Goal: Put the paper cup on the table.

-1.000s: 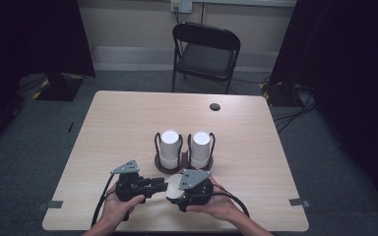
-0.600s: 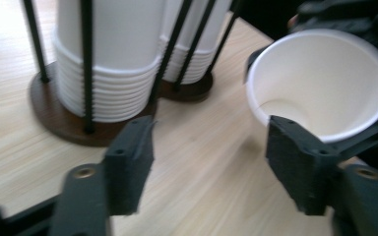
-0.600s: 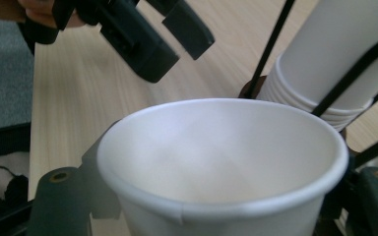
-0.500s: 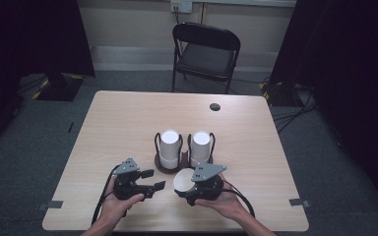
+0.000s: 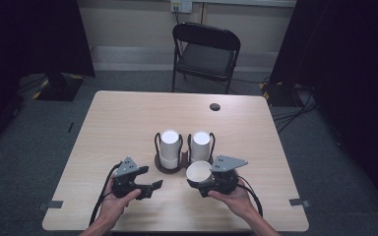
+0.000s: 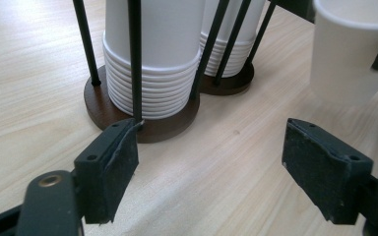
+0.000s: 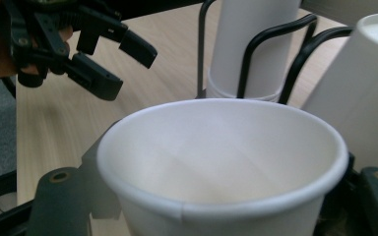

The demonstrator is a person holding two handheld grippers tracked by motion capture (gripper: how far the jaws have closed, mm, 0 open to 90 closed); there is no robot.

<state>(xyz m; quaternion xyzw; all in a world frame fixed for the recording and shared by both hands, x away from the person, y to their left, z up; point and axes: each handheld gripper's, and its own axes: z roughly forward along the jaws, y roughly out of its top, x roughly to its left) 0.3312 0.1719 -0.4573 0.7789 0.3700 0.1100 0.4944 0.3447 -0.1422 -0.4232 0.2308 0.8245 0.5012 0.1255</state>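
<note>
Since a second ago the single paper cup (image 5: 199,171) has travelled with my right gripper (image 5: 207,184) away from the left one, toward the right and a little closer to the cup stands, and my left gripper (image 5: 150,187) has just been opening its jaws, with nothing between them now. I see the cup upright, mouth open, clamped at its wall between the right gripper's jaws; in the right gripper view its white rim (image 7: 221,147) sits directly above them. It hangs just in front of the right stack of cups (image 5: 201,145), near but apart from it. That stack and the left stack of cups (image 5: 169,147) stand upside down, each inside a black wire holder (image 5: 156,145) on a dark round base (image 6: 157,127); the two bases touch. In the left gripper view my spread jaws frame the nearer base, close to the table (image 5: 123,118), the left pad (image 6: 120,162) just short of it. A black folding chair (image 5: 205,54) stands beyond the table's far edge, and a small dark disc (image 5: 215,106) lies near it.
</note>
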